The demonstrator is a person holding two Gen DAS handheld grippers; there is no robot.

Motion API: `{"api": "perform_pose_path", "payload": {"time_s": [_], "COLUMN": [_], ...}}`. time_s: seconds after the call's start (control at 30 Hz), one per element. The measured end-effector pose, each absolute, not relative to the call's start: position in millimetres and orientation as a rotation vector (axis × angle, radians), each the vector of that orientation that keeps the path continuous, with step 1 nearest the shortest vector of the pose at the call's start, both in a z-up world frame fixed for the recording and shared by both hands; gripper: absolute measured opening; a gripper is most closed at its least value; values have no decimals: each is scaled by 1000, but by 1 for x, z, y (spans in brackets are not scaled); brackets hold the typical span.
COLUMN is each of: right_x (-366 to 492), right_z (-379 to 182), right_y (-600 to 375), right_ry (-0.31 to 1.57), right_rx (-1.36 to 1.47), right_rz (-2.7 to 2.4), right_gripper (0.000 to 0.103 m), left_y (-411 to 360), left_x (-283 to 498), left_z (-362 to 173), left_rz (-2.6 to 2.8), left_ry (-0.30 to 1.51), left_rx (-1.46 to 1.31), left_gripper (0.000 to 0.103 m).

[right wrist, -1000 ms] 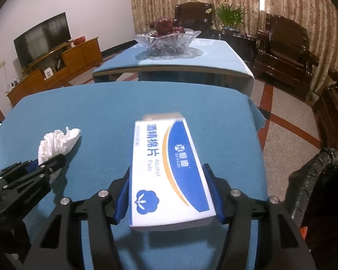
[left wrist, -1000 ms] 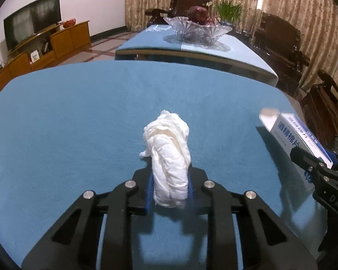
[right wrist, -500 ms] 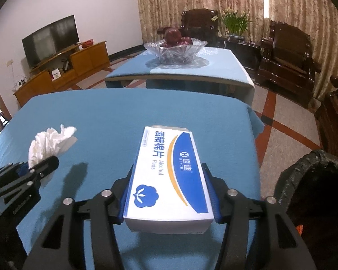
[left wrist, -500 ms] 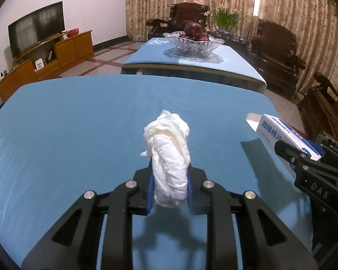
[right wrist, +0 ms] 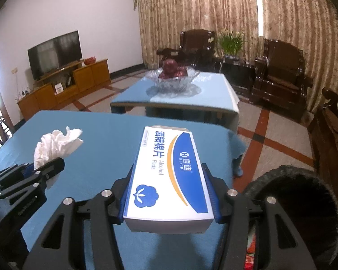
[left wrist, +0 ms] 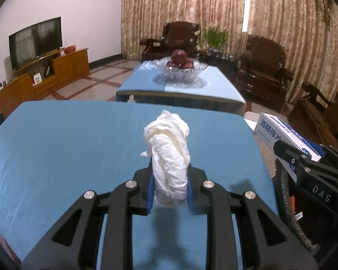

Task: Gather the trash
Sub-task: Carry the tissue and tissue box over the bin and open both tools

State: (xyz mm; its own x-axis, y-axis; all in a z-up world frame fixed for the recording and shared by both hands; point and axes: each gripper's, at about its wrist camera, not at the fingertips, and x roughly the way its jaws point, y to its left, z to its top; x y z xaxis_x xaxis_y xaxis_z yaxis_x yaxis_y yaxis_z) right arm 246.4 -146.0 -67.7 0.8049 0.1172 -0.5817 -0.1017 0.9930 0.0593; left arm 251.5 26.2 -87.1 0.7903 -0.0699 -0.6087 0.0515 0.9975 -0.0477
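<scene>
A crumpled white tissue [left wrist: 169, 157] stands up between the blue pads of my left gripper [left wrist: 169, 193], which is shut on it above the blue tablecloth [left wrist: 67, 148]. My right gripper [right wrist: 169, 193] is shut on a white and blue alcohol pads box [right wrist: 169, 171], held flat above the table's right part. The left wrist view catches the box [left wrist: 281, 132] and right gripper [left wrist: 308, 171] at the right edge. In the right wrist view the tissue [right wrist: 56, 144] and left gripper [right wrist: 33, 175] show at the left. A black-lined trash bin [right wrist: 304, 202] stands on the floor at lower right.
Beyond the near table stands a second blue-covered table [right wrist: 202, 99] with a glass fruit bowl [right wrist: 175, 78]. Dark wooden armchairs [right wrist: 279, 76] line the curtained wall. A TV on a wooden cabinet [right wrist: 63, 85] is at the left. Tiled floor [right wrist: 270, 135] lies right of the table.
Both grippers have risen and drawn back with their loads; the table looks lower and farther. More of the room and the trash bin's rim has come into view.
</scene>
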Motion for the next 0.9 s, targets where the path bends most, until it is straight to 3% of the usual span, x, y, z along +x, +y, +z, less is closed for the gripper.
{"api": "perform_pose_path", "payload": {"time_s": [0.47,0.9], "right_x": [177,135], "right_z": [-27,-24], "right_y": [-212,-296], "right_ry": [538,526], "right_rx": [37,55], "right_rz": [27,-132], "right_gripper": [54,54], "left_y": [-45,-140], "left_x": [207,187], "left_z": [-53,-59], "left_rz": [-191,-361], "left_ry": [582,581], "left_rx": [-5,38], "left_gripper": [21,21]}}
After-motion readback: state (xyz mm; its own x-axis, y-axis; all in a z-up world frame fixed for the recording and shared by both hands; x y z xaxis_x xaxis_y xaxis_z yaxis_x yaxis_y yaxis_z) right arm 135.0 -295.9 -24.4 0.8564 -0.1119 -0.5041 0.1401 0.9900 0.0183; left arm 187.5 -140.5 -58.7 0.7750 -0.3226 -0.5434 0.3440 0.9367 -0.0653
